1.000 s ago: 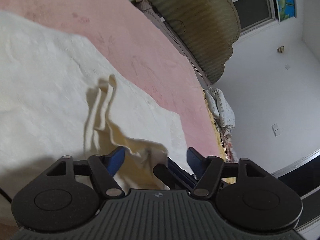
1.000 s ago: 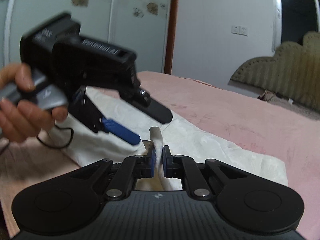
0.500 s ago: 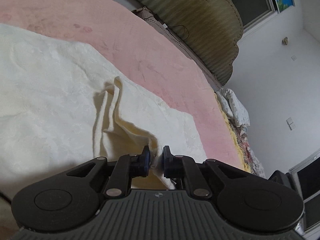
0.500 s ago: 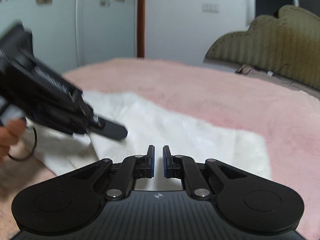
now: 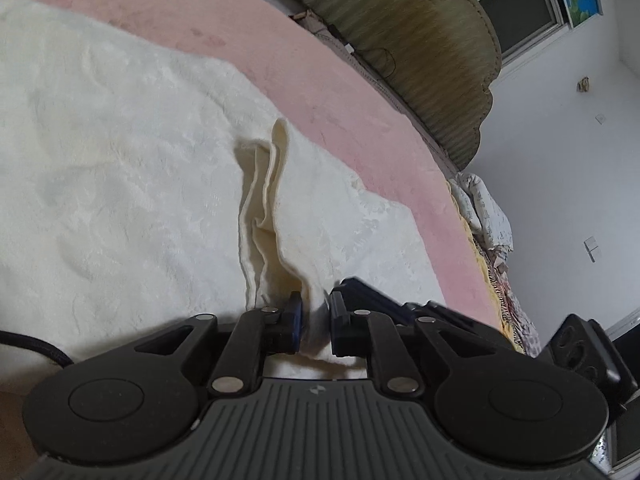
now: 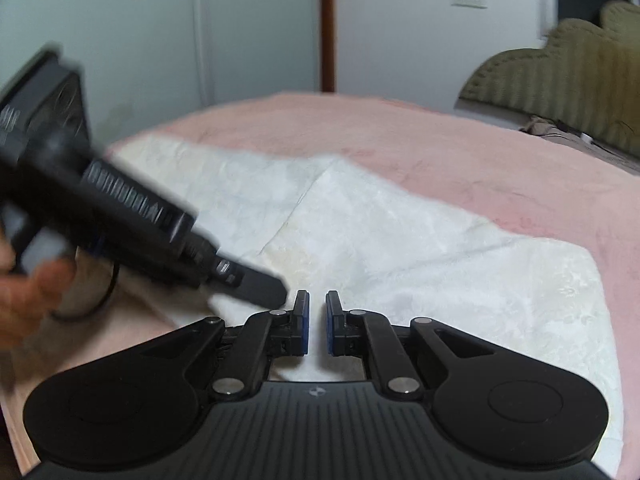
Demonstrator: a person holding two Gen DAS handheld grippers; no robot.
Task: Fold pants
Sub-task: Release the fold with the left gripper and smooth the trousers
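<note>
Left gripper (image 5: 314, 322): fingers (image 5: 295, 320) nearly together, clamped on a fold of the pants (image 5: 264, 216). Right gripper (image 6: 317, 322): fingers (image 6: 302, 320) close and parallel, narrow gap between them with nothing clearly held. Left hand (image 6: 28, 300) wraps the left gripper's handle; view blurred.

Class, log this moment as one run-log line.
left gripper: shut on cream textured pants | right gripper: narrow gap, holding nothing visible | pink bedspread: beneath

Motion blur smears the left gripper (image 6: 280, 292) and the hand (image 6: 28, 300), cut off at the frame's edge.
</note>
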